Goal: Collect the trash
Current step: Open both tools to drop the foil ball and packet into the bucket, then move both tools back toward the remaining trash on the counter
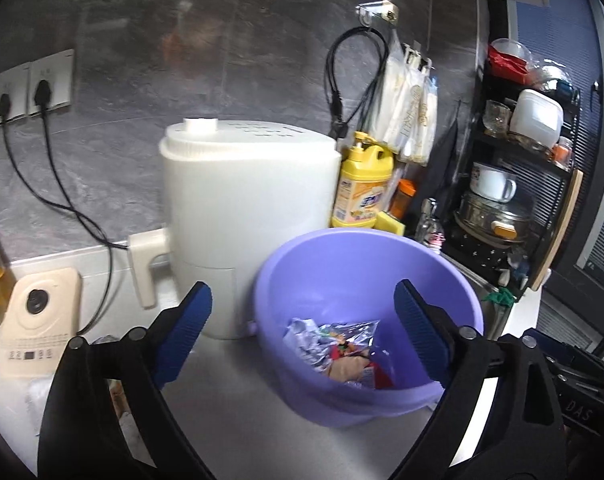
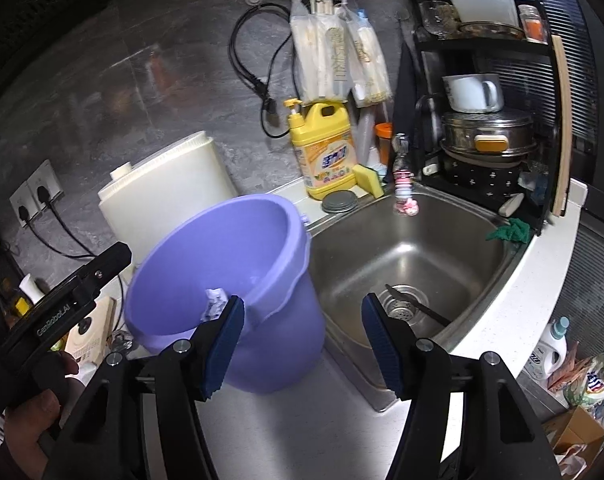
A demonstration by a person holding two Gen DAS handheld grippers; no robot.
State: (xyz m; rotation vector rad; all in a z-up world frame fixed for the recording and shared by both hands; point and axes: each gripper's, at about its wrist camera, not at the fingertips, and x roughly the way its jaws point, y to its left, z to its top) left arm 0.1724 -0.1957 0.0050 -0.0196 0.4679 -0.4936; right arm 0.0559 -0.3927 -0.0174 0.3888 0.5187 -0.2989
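Observation:
A purple plastic bucket (image 1: 342,272) stands on the counter beside the sink and holds crumpled foil and colourful wrappers (image 1: 338,348). My left gripper (image 1: 304,292) hovers over the bucket's near rim, jaws wide apart and empty, with the trash lying below them. In the right wrist view the bucket (image 2: 221,248) looks tilted, with a white crumpled scrap (image 2: 215,300) inside. My right gripper (image 2: 302,302) is open at the bucket's right side; its left finger overlaps the rim, its right finger is over the sink, and neither pad presses on anything. A hand holds the left gripper (image 2: 81,292).
A white appliance (image 1: 245,220) stands just behind the bucket, with a yellow detergent bottle (image 1: 364,184) to its right. The steel sink (image 2: 442,240) holds a knife (image 2: 418,304). A black dish rack (image 1: 514,184) fills the right corner. A cream device (image 1: 41,320) and cords lie at the left.

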